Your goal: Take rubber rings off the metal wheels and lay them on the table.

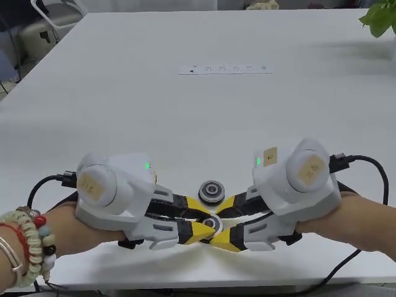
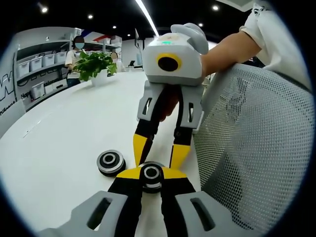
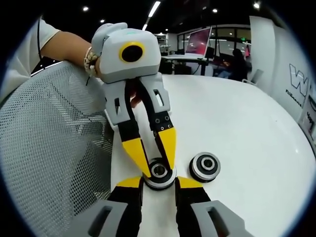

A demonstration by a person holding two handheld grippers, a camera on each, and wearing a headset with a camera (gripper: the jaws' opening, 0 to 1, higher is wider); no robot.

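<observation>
Beaded bracelets circle the wrist closest to the lens, at the near edge of the white surface, where a person works with a tool in each hand. From the left, the left tool reaches toward the middle of the near edge. Its yellow-tipped jaws are clenched on a metal wheel that lies flat on the surface. A black rubber ring sits around that wheel's rim. From the right, the right tool meets it head-on, jaws pressed against the same wheel from the opposite side, so the four yellow tips form a cross around it. Just beyond the clamped wheel, a second wheel lies flat and apart from both tools, with a dark ring on its rim. In the left gripper view it sits to the left of the held wheel, in the right gripper view to the right. A black cable loops from the back of the right tool toward the near right corner. Farther up the surface, a narrow printed strip lies near the middle, well apart from the wheels. A leafy plant stands at the far right corner. A mesh chair back shows behind the right tool in the left gripper view.
</observation>
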